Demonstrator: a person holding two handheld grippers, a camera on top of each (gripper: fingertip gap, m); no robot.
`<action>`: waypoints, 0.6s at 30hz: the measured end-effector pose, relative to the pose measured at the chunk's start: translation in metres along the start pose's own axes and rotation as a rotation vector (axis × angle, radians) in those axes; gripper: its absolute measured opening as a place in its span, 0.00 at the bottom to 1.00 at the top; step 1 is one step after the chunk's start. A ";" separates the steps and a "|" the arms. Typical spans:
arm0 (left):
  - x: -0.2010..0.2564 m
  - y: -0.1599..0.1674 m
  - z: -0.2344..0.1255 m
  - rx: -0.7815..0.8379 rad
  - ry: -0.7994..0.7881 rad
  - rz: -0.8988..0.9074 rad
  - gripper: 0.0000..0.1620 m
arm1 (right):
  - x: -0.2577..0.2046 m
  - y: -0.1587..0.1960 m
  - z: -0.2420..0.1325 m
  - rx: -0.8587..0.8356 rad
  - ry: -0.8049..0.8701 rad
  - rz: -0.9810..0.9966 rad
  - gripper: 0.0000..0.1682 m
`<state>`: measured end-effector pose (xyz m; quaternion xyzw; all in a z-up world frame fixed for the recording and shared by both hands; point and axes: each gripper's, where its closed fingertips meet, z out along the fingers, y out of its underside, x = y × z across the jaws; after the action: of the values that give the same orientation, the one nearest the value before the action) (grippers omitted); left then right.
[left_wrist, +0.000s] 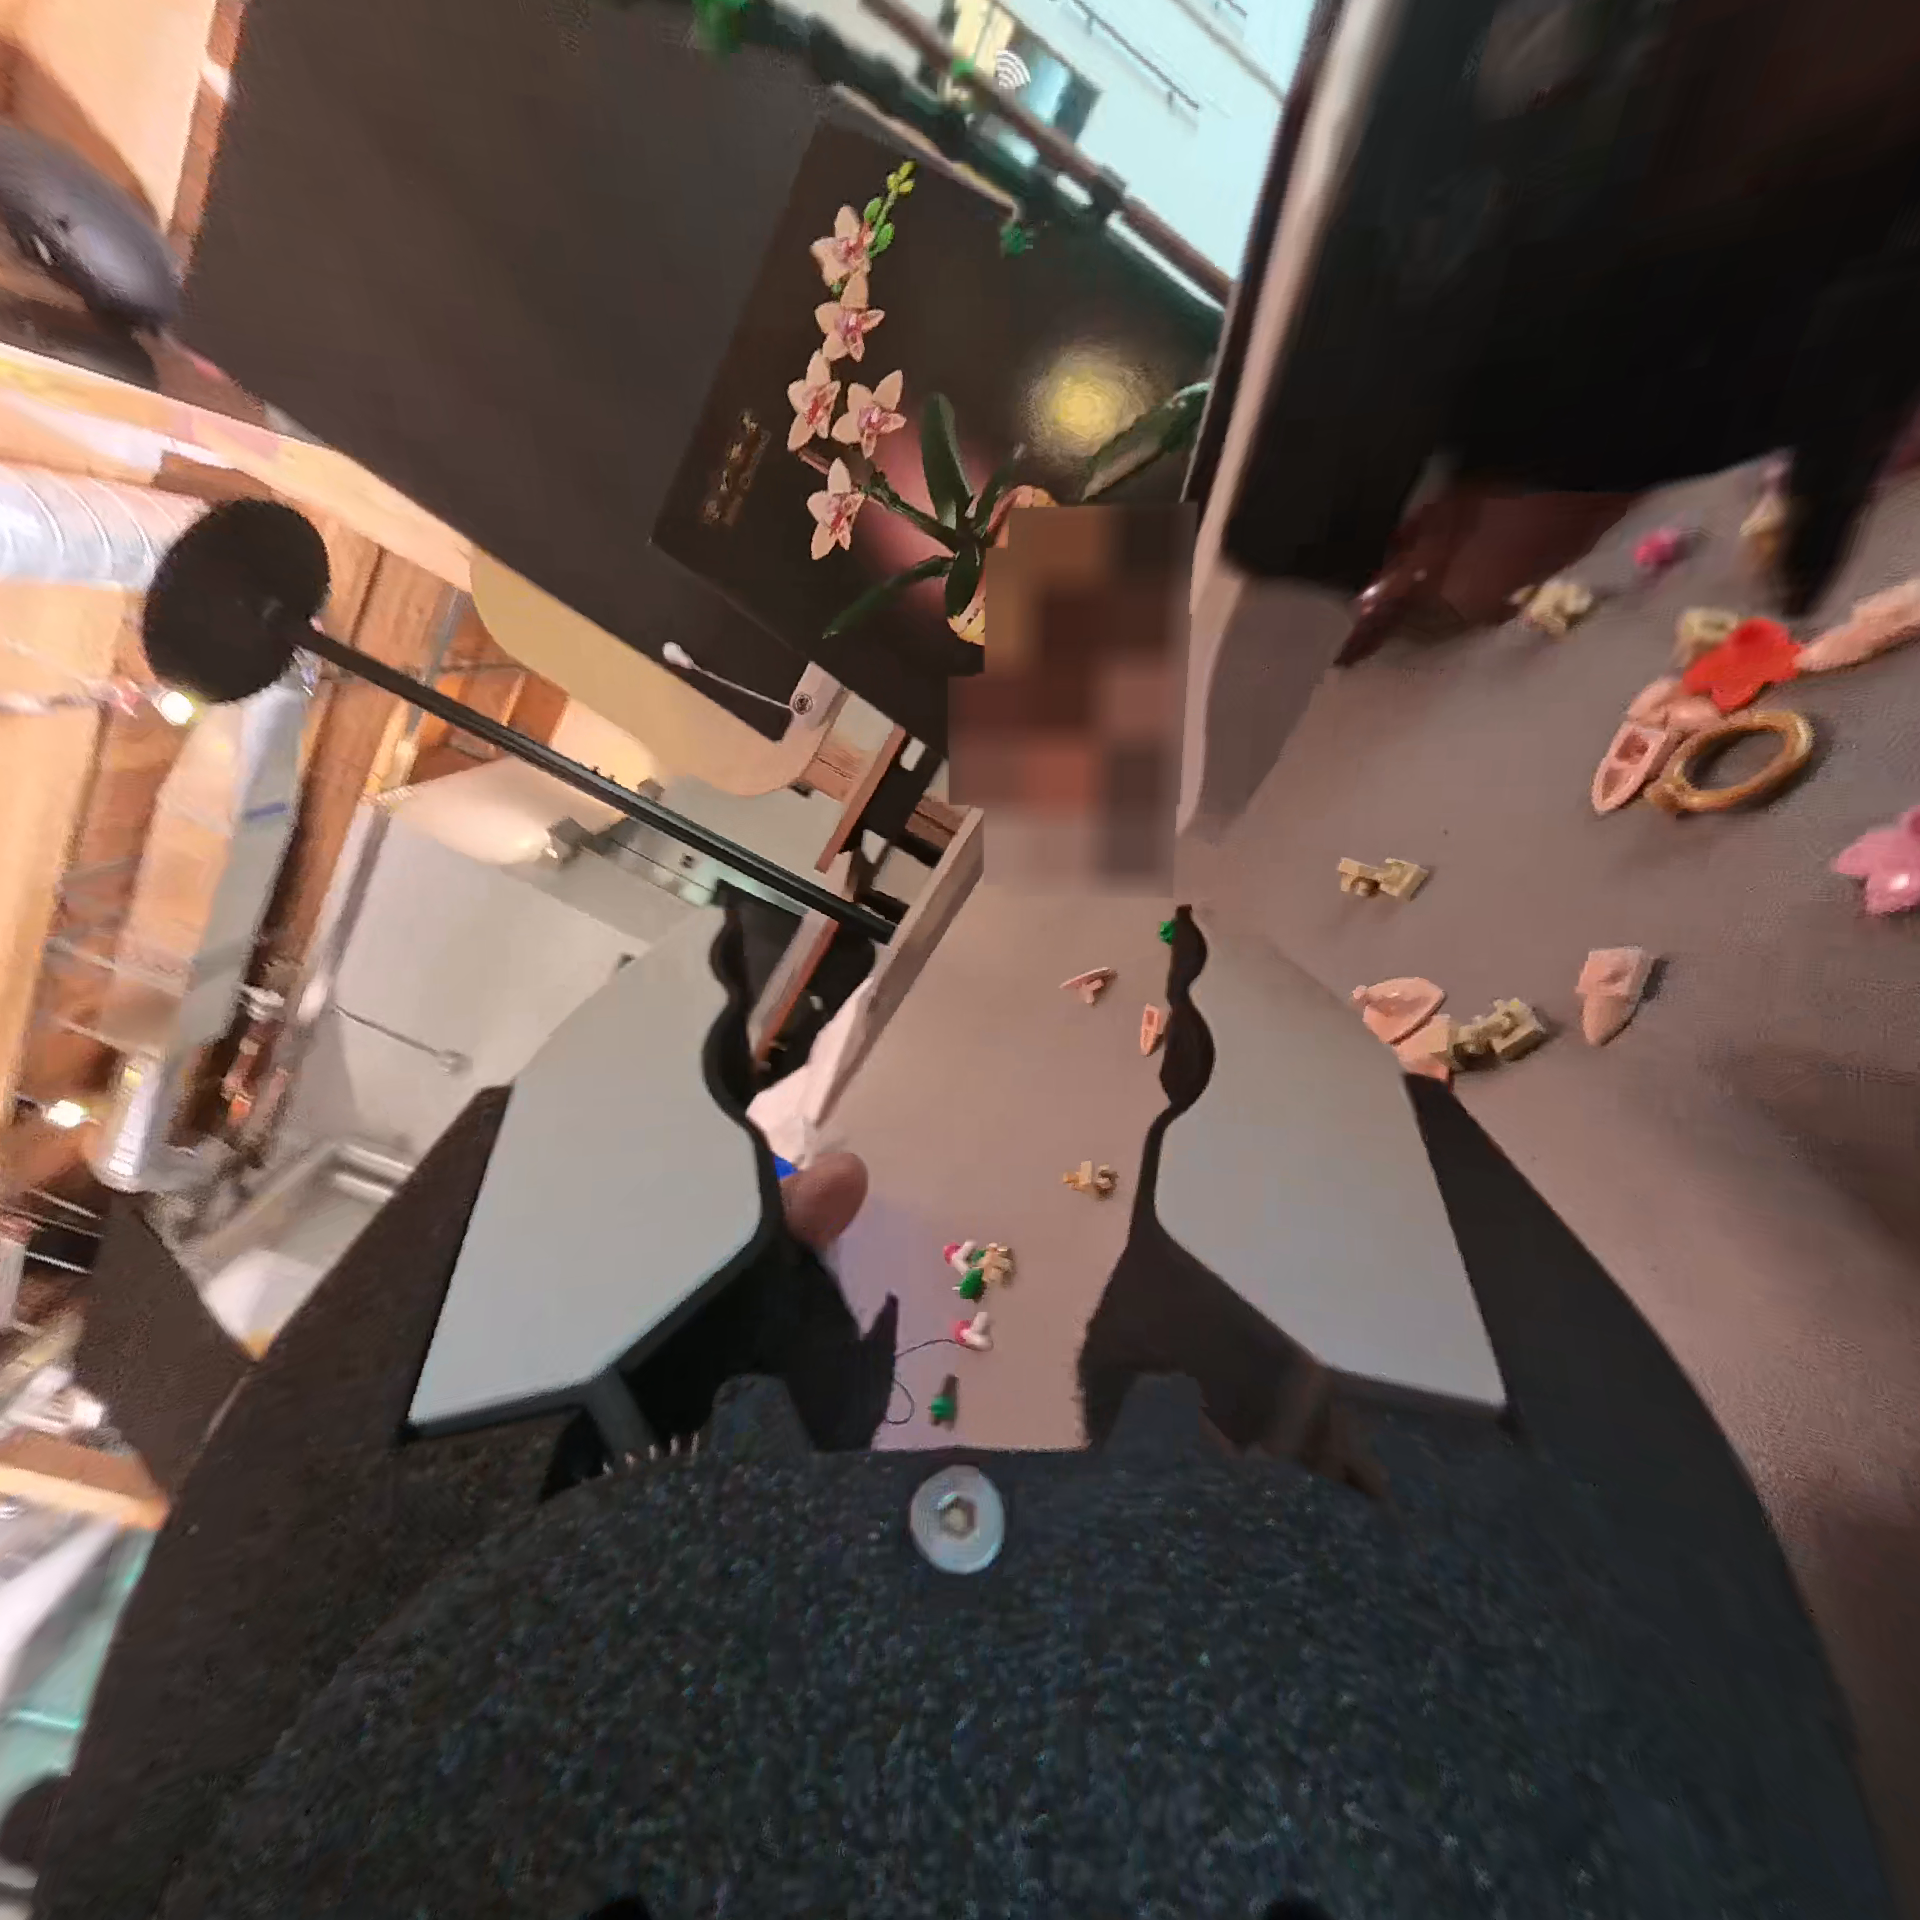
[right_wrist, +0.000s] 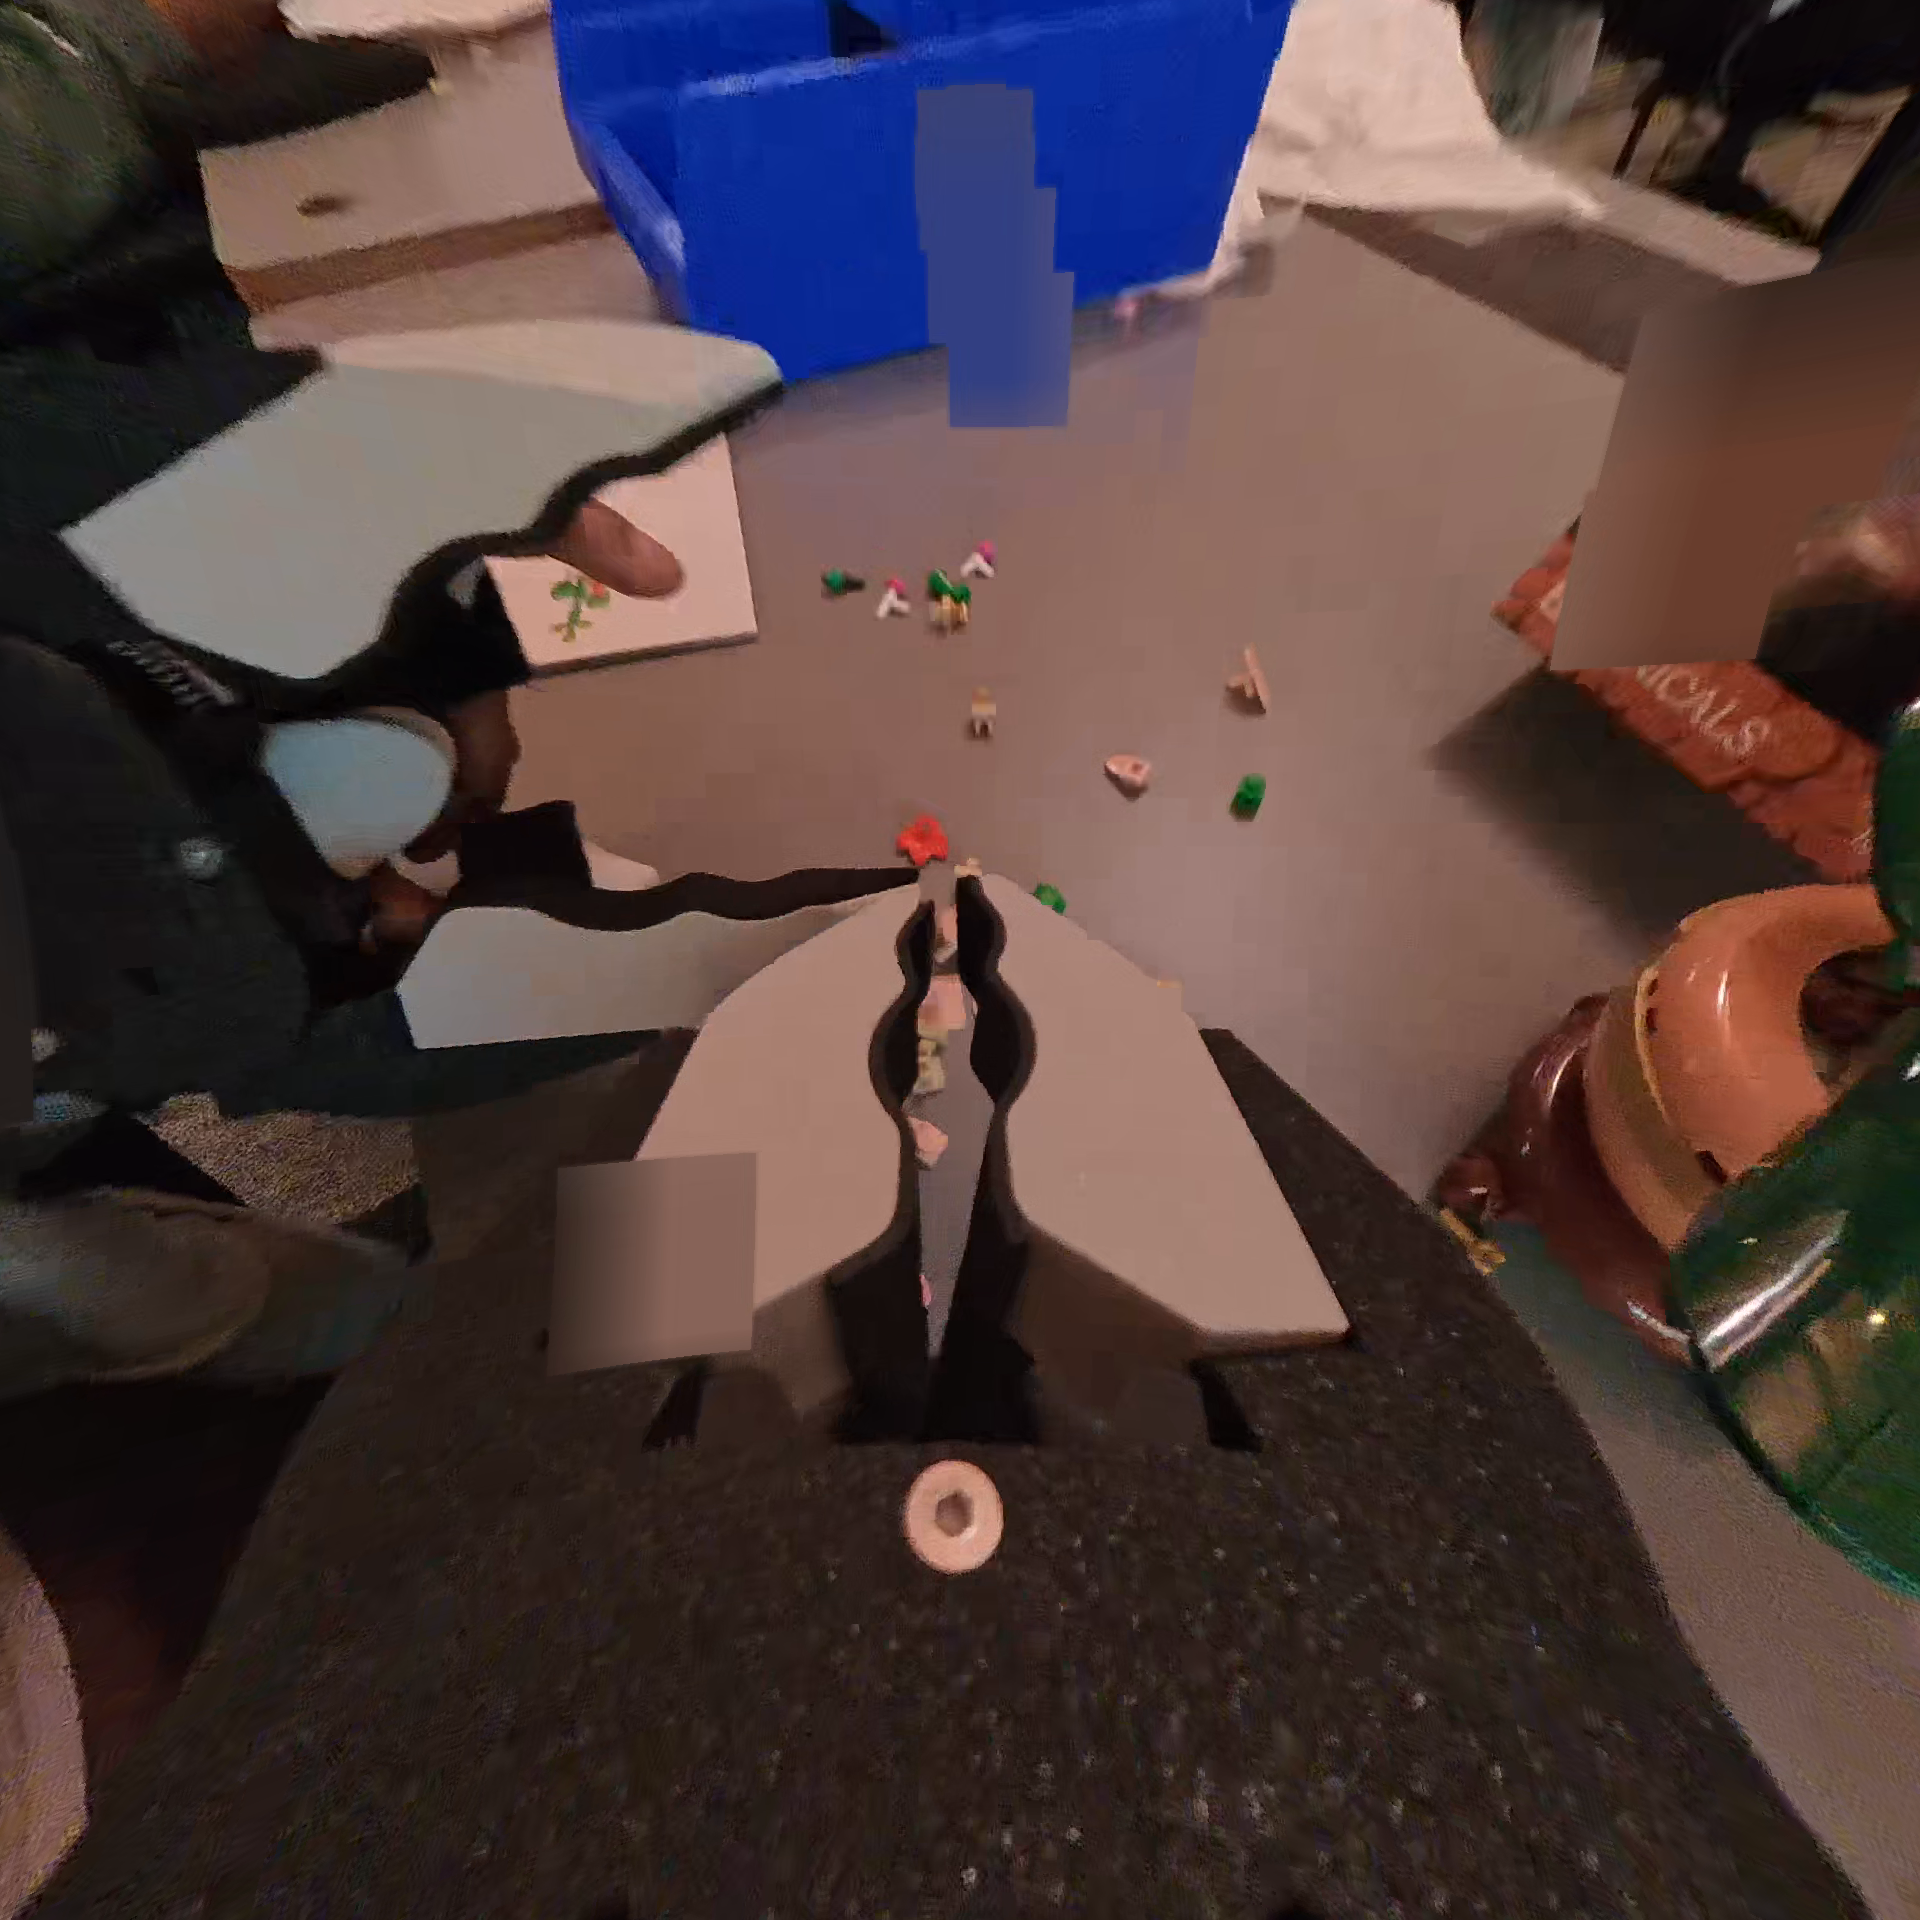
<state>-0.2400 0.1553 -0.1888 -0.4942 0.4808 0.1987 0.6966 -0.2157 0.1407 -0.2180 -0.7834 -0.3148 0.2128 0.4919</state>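
Observation:
My left gripper (left_wrist: 956, 935) is open wide and empty, held tilted over a grey table (left_wrist: 1299, 748). Small green, pink and tan brick pieces (left_wrist: 977, 1268) lie between its fingers, and a tiny green piece (left_wrist: 1169, 928) sits by its right fingertip. A bare finger (left_wrist: 826, 1195) presses a white booklet (right_wrist: 644, 561). My right gripper (right_wrist: 943, 891) is closed to a narrow slit. Pale pink and tan pieces (right_wrist: 940, 1006) show through the slit; I cannot tell if any is pinched. A red flower piece (right_wrist: 923, 836) lies just beyond its tips. The left gripper (right_wrist: 582, 665) shows open at left.
A blue bin (right_wrist: 831, 208) stands at the table's far side. A brown pot with green leaves (right_wrist: 1704, 1049) is close on the right. A dark box with an orchid picture (left_wrist: 852, 395) stands upright. A gold ring (left_wrist: 1735, 764) and pink petal pieces (left_wrist: 1610, 992) are scattered on the table.

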 end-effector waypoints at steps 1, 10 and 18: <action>-0.002 0.001 0.000 0.006 0.007 -0.058 0.41 | -0.004 -0.008 -0.007 0.066 -0.004 -0.026 0.03; -0.022 -0.020 -0.007 0.233 0.315 -0.937 0.02 | 0.006 -0.004 -0.103 0.439 0.161 -0.093 0.17; -0.043 -0.018 -0.003 0.299 0.430 -1.319 0.90 | 0.096 0.053 -0.212 0.280 0.538 -0.126 0.63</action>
<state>-0.2474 0.1530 -0.1427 -0.6097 0.2303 -0.4347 0.6215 0.0039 0.0562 -0.1779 -0.7152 -0.1887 0.0083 0.6729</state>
